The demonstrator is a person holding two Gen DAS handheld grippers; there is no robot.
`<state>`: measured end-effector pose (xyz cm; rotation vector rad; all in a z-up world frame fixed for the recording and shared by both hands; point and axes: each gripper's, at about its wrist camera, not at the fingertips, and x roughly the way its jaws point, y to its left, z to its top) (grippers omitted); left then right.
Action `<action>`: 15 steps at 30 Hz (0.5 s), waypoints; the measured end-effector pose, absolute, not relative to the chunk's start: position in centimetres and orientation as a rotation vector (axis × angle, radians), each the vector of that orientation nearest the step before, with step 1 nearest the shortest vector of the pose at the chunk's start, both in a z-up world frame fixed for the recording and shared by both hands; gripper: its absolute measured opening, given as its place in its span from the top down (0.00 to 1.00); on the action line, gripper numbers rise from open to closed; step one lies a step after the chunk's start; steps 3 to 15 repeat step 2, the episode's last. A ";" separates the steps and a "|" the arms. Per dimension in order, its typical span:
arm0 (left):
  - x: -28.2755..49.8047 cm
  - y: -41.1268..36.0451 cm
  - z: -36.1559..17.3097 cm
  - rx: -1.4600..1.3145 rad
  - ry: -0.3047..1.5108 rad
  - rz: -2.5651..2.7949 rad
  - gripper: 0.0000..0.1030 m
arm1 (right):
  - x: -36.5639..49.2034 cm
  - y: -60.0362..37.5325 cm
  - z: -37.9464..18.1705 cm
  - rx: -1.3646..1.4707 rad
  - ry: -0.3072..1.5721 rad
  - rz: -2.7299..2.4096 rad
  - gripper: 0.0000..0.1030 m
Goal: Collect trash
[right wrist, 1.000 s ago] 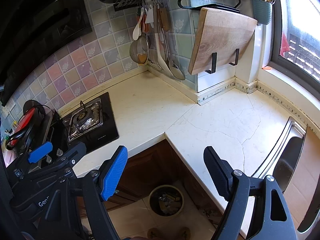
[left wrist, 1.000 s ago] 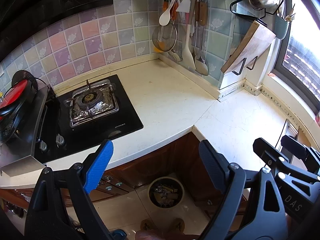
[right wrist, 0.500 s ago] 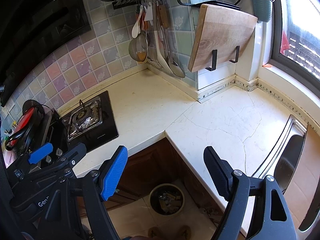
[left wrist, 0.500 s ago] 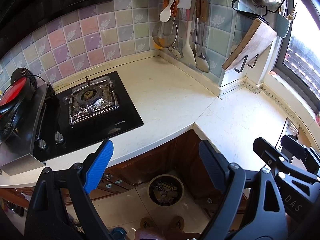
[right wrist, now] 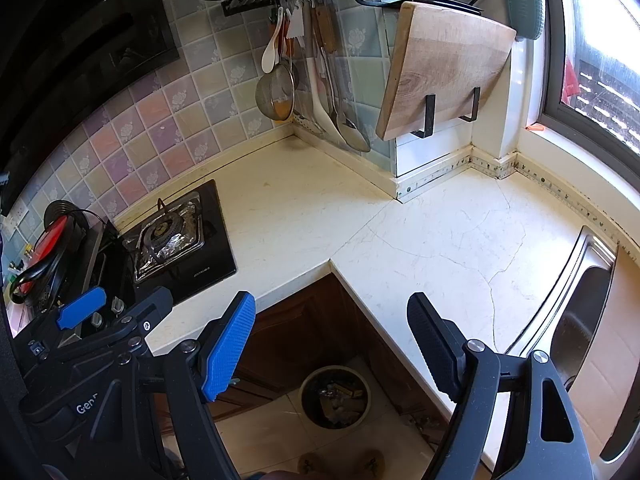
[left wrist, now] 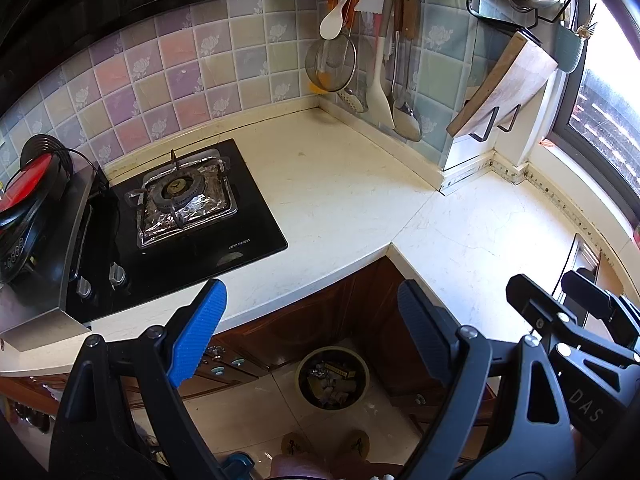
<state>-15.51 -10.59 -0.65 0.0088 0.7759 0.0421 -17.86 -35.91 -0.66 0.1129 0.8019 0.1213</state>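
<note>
Trash sits in the bin (left wrist: pixel 333 378) on the floor, straight below and between your two hand-held grippers. Left gripper (left wrist: pixel 312 332) and right gripper (right wrist: pixel 332 344) are both spread and empty. The table (left wrist: pixel 360 200) looks bare, though small scraps could escape this view.

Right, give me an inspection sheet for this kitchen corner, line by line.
Surface: cream L-shaped countertop, hairline cracks near the sink.
Job's things: round trash bin on the floor, already holding scraps; no loose trash seen on the counter.
Clutter: foil-lined gas hob, red-and-black appliance.
Grippers: left gripper and right gripper both open, empty.
Cables: black cord by the appliance.
Surroundings: hanging utensils, cutting board, window.
</note>
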 end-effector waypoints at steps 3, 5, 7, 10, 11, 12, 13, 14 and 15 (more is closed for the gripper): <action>-15.3 -10.4 -0.7 0.009 0.780 0.040 0.16 | -18.0 -35.9 -1.0 0.115 0.805 0.121 0.23; -15.3 -10.4 -0.7 0.009 0.780 0.040 0.16 | -18.0 -35.9 -1.0 0.115 0.805 0.121 0.23; -15.3 -10.4 -0.7 0.009 0.780 0.040 0.16 | -18.0 -35.9 -1.0 0.115 0.805 0.121 0.23; -15.3 -10.4 -0.7 0.009 0.780 0.040 0.16 | -18.0 -35.9 -1.0 0.115 0.805 0.121 0.23; -15.3 -10.4 -0.7 0.009 0.780 0.040 0.16 | -18.0 -35.9 -1.0 0.115 0.805 0.121 0.23; -15.3 -10.4 -0.7 0.009 0.780 0.040 0.16 | -18.0 -35.9 -1.0 0.115 0.805 0.121 0.23; -15.3 -10.4 -0.7 0.009 0.780 0.040 0.16 | -18.0 -35.9 -1.0 0.115 0.805 0.121 0.23; -15.3 -10.4 -0.7 0.009 0.780 0.040 0.16 | -18.0 -35.9 -1.0 0.115 0.805 0.121 0.23; -15.3 -10.4 -0.7 0.009 0.780 0.040 0.16 | -18.0 -35.9 -1.0 0.115 0.805 0.121 0.23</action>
